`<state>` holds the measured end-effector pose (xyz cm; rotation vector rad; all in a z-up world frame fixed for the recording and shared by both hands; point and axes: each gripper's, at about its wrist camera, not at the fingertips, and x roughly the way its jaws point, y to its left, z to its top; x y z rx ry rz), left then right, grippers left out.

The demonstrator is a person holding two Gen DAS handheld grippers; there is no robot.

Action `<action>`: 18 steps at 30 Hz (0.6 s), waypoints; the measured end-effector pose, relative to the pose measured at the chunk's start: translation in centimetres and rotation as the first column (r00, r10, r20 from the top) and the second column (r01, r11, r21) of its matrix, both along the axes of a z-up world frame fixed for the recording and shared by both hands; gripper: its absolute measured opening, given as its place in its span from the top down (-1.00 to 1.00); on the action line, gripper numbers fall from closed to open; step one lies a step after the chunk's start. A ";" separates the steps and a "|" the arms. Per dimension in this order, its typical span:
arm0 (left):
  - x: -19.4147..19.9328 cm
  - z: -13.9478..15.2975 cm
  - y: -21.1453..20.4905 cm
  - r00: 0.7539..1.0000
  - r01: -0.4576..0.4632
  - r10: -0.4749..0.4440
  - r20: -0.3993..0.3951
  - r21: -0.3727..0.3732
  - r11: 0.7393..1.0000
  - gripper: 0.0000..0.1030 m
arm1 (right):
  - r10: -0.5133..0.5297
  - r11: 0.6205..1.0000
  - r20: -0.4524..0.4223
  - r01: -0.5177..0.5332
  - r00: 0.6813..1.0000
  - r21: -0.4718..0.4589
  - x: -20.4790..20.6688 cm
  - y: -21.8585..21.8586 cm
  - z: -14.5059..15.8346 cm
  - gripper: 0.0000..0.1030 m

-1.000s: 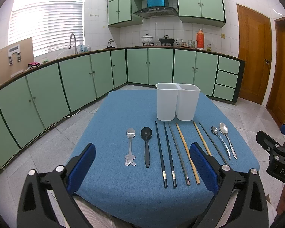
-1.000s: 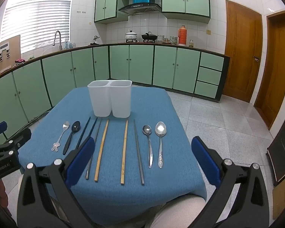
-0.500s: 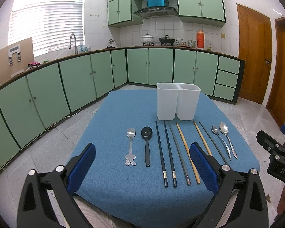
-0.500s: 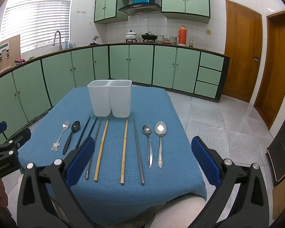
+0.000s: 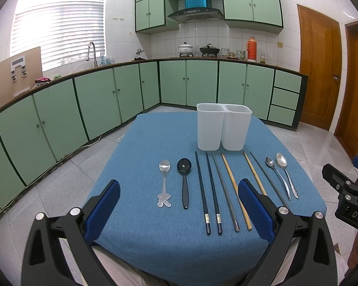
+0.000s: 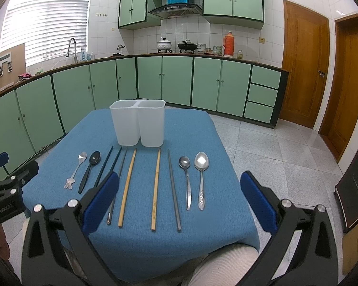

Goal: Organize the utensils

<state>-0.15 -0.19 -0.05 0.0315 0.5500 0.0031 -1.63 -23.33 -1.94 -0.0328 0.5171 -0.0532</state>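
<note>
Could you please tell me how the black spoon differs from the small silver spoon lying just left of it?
The black spoon is matte and dark with a round bowl; the small silver spoon is shiny with an oval bowl. Its handle is plain and thick; the silver one's is thin with a decorative end. Both lie flat, bowls toward the white holder.

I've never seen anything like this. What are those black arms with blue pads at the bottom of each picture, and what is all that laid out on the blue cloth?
There is no robot here: a person holds a two-finger gripper in each hand, and a small wide-angle camera on each looks forward along its fingers. One picture comes from the left gripper, the other from the right gripper. The blue pads line the jaws. Both sets of jaws stand wide open and hold nothing.

On the blue tablecloth stands a white two-compartment holder. In front of it lies a row of utensils: a small silver spoon, a black spoon, dark chopsticks, wooden chopsticks and two metal spoons. Nothing has been sorted into the holder yet, as far as can be seen.
</note>
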 end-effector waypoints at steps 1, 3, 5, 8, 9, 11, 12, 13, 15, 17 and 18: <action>0.1 -0.1 -0.2 1.000 0.000 0.000 0.000 0.000 1.000 -0.88 | 0.000 1.000 0.000 0.000 1.000 0.000 0.0 0.0 0.0 -0.91; 0.1 -0.1 -0.2 1.000 -0.001 0.001 0.000 0.000 1.000 -0.88 | 0.000 1.000 0.000 0.000 1.000 -0.001 0.0 0.0 0.0 -0.91; 0.1 -0.1 -0.2 1.000 0.000 0.000 0.000 0.000 1.000 -0.88 | 0.000 1.000 -0.001 0.000 1.000 -0.001 0.0 0.0 0.0 -0.91; 0.1 -0.1 -0.2 1.000 0.000 0.000 0.000 0.000 1.000 -0.88 | 0.000 1.000 0.000 0.000 1.000 -0.001 0.0 0.0 0.0 -0.91; 0.1 -0.1 -0.2 1.000 0.000 0.000 0.000 0.001 1.000 -0.88 | 0.000 1.000 -0.001 0.000 1.000 -0.001 0.0 0.0 0.0 -0.91; 0.1 -0.1 -0.2 1.000 0.000 0.000 0.000 0.000 1.000 -0.88 | 0.000 1.000 -0.001 0.000 1.000 -0.001 0.0 0.0 0.0 -0.91; 0.1 -0.1 -0.2 1.000 -0.001 0.001 0.000 0.000 1.000 -0.88 | 0.000 1.000 0.000 0.000 1.000 -0.002 0.0 0.0 0.0 -0.91; 0.1 -0.1 -0.2 1.000 -0.001 0.001 0.000 0.000 1.000 -0.88 | 0.000 1.000 0.000 0.000 1.000 -0.001 0.0 0.0 0.0 -0.91; 0.0 -0.1 -0.2 1.000 -0.001 0.001 0.001 0.000 1.000 -0.88 | -0.001 1.000 -0.001 0.001 1.000 -0.001 0.0 0.0 0.0 -0.91; 0.2 -0.2 0.2 1.000 -0.002 0.002 0.000 0.000 1.000 -0.88 | 0.000 1.000 0.000 0.000 1.000 -0.001 0.0 0.0 0.0 -0.91; 0.2 -0.2 0.2 1.000 -0.002 0.002 0.000 0.000 1.000 -0.88 | 0.000 1.000 0.000 0.000 1.000 -0.002 0.0 0.0 0.0 -0.91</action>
